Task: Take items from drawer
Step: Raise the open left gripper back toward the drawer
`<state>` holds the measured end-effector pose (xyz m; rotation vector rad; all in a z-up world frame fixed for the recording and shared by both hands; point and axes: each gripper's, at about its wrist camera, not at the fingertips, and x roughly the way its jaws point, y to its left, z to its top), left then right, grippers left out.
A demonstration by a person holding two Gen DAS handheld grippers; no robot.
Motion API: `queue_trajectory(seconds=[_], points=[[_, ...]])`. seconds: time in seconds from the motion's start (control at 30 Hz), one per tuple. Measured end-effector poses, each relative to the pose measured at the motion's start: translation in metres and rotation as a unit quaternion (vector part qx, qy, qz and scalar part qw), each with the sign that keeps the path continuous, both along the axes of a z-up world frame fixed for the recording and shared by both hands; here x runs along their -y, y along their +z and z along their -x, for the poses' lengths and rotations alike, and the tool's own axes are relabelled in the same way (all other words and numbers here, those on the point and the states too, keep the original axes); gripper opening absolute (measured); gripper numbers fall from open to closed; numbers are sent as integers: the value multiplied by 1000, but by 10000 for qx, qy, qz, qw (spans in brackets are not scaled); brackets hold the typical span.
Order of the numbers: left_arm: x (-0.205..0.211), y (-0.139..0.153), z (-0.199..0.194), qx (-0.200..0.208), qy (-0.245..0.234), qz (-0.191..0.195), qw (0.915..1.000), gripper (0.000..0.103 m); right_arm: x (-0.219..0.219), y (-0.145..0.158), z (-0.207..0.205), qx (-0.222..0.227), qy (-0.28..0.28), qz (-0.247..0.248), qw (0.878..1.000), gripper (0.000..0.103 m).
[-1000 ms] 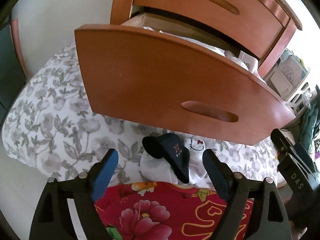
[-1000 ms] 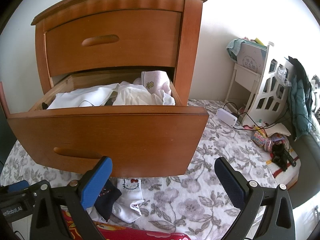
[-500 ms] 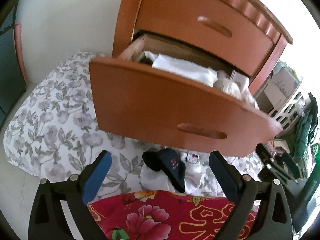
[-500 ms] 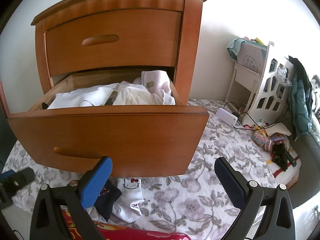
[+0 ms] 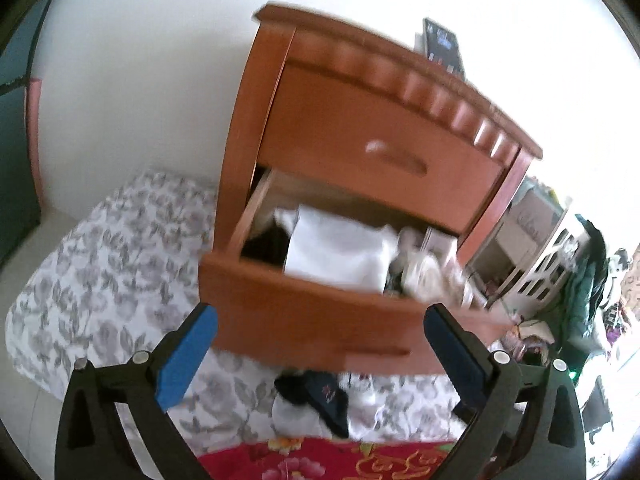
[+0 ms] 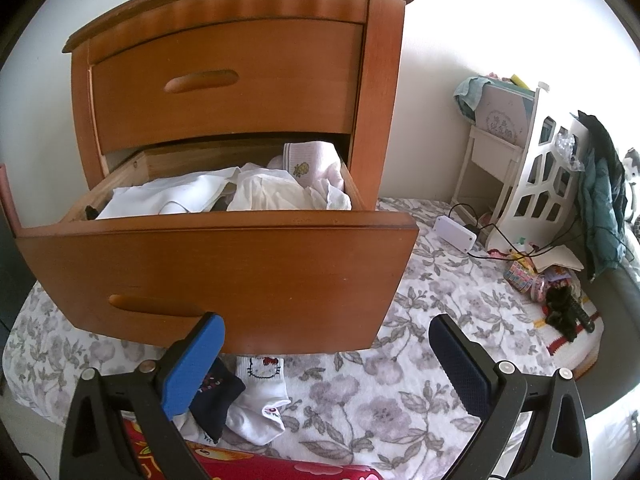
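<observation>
Well beyond both tongs [image 6: 324,364], open drawer [image 6: 224,264].

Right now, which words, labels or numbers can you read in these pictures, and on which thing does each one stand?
No text reads clearly.
White panel: ornate print, too small.
White sock: a cat face and a red mark, no legible word.
Dark flat device on the cabinet: blurred.
</observation>
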<state>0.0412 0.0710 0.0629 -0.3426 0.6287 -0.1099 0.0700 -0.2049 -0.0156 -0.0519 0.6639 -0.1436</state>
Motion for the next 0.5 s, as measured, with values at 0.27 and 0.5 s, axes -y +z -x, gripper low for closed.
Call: queue_trajectory(seconds=[0.27,0.5], points=[[3,54,-30,483,-317,-477,9972,103,2,-1,-1,-42,25,-104,9999,103],[15,63,-70,-72,-611,-877,9942,103,4,-1,-2,-64,47,-155,9998,103]])
